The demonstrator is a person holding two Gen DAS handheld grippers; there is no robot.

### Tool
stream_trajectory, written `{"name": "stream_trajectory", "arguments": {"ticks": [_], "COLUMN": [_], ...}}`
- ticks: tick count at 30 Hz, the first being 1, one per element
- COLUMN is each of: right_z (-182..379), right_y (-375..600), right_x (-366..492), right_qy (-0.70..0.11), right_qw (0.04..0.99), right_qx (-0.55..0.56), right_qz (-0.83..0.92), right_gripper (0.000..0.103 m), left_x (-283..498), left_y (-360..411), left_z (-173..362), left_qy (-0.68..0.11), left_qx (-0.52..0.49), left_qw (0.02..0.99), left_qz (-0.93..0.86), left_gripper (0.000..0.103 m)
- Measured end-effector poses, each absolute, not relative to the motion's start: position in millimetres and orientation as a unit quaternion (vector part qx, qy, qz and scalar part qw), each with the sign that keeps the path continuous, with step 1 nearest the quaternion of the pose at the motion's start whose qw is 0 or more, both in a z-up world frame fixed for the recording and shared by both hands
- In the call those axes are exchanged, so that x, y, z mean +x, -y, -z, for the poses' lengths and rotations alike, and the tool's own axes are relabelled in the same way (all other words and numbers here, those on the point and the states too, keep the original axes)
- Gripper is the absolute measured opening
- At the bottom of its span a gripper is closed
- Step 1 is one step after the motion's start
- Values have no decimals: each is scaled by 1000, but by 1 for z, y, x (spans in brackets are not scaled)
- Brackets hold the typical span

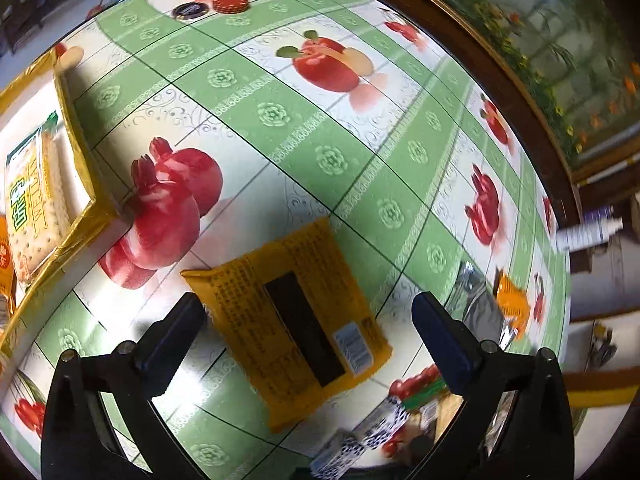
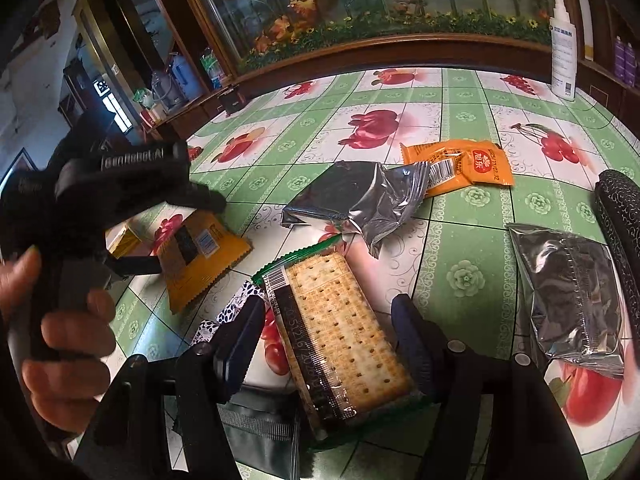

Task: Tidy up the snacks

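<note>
- Snacks lie scattered over a fruit-print tablecloth (image 1: 280, 128), and the left wrist view looks steeply down on one of them: a yellow snack packet (image 1: 296, 320), printed back up, in the lower middle of the frame.
- Left gripper (image 1: 308, 320) stands with its jaws spread wide to either side of that packet, neither finger pressing on it; nothing is held, and the stance reads as a lining-up for a pick.
- At the left edge of the same view sits a gold-rimmed box (image 1: 76, 152) already holding a pack of crackers, judged to be the place where the snacks are being gathered.
- Far in the upper left lie two round tins (image 1: 212, 6), apart from the work.
- From the right wrist view, the right gripper (image 2: 328, 340) holds a clear cracker pack (image 2: 340, 328) between its fingers, clamped across the pack's width in the lower middle of the frame.
- Behind it, a crumpled silver wrapper (image 2: 360, 200) overlaps an orange sachet (image 2: 468, 166) in the middle; a second silver packet (image 2: 572, 292) rests at the right, waiting.
- At the left of this frame a person's hand (image 2: 60, 340) grips the other tool above the yellow packet.
- A white spray bottle (image 2: 562, 52) stands at the upper right by the cabinet.
</note>
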State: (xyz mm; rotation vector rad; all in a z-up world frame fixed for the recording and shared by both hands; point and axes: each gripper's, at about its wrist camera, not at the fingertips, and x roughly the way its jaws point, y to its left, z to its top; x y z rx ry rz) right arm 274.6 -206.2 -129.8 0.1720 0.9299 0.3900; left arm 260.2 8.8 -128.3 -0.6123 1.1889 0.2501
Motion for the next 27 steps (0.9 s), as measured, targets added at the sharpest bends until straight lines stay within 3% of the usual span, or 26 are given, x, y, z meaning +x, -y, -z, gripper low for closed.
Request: {"name": "stream_trajectory", "arguments": {"ticks": [8, 10, 12, 14, 19, 23, 27], "right_z": [130, 130, 129, 129, 128, 127, 126], "right_y": [209, 210, 210, 210, 204, 199, 199], "right_x": [275, 274, 274, 273, 268, 264, 260], "right_qy": [-444, -444, -444, -444, -448, -448, -445], "right_qw": [870, 870, 870, 870, 873, 879, 881], "right_qx": [96, 98, 99, 99, 74, 50, 52], "right_qz": [-191, -192, -191, -189, -177, -157, -153], "right_gripper": [68, 68, 67, 67, 64, 51, 49], "left_x": [272, 262, 250, 243, 208, 174, 142], "left_y": [26, 27, 28, 25, 21, 20, 24], "left_z": [138, 136, 133, 132, 131, 131, 125], "left_qy": [-562, -555, -541, -536, -521, -507, -485], "left_qx": [-131, -107, -78, -63, -26, -2, 26], "left_qw": [806, 816, 831, 838, 852, 862, 874], "left_qz": [-133, -122, -103, -78, -43, -24, -13], "left_gripper": [103, 96, 76, 70, 70, 70, 70]}}
